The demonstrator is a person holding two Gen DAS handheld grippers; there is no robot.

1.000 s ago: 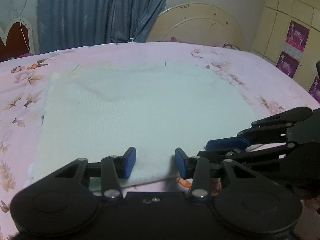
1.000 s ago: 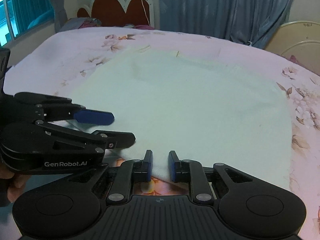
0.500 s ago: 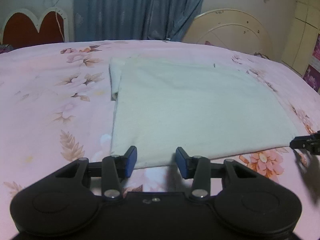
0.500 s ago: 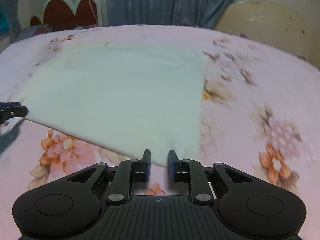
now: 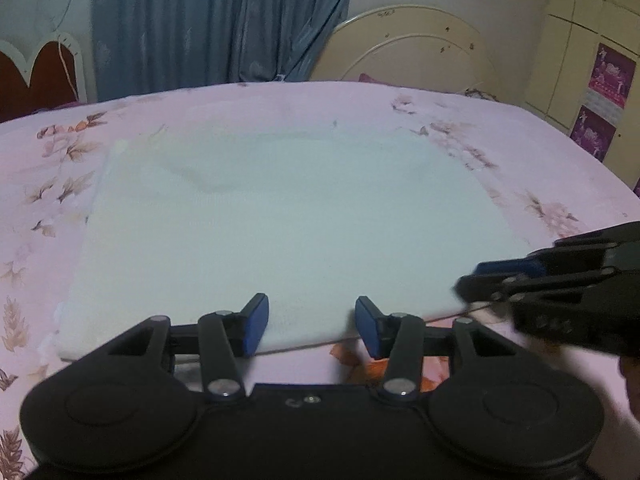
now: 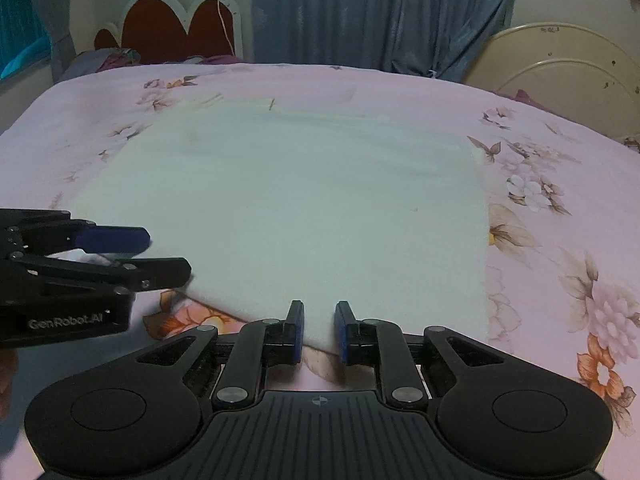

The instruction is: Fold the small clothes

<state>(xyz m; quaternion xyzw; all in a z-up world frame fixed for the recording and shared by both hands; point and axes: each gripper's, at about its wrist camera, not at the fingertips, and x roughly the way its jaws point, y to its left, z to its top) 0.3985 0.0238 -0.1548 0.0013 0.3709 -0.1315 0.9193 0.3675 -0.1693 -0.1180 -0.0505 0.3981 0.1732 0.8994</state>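
- Item: one pale, off-white garment (image 5: pixel 288 224), folded into a roughly rectangular panel; fabric plain, no print visible.
- Pose: lies flat on the bed (image 5: pixel 520 128), on a pink floral sheet.
- Surface: mostly smooth; a shallow curved crease shows toward the far left part in the left wrist view.
- Edges: near edge straight and slightly thick, suggesting more than one layer; right edge (image 6: pixel 486 240) straight in the right wrist view.
- Far edge: a narrow strip of underlying layer protrudes; detail there is too washed out to read.

"GenRobot.AI" in white on left tool (image 6: pixel 116 254) body
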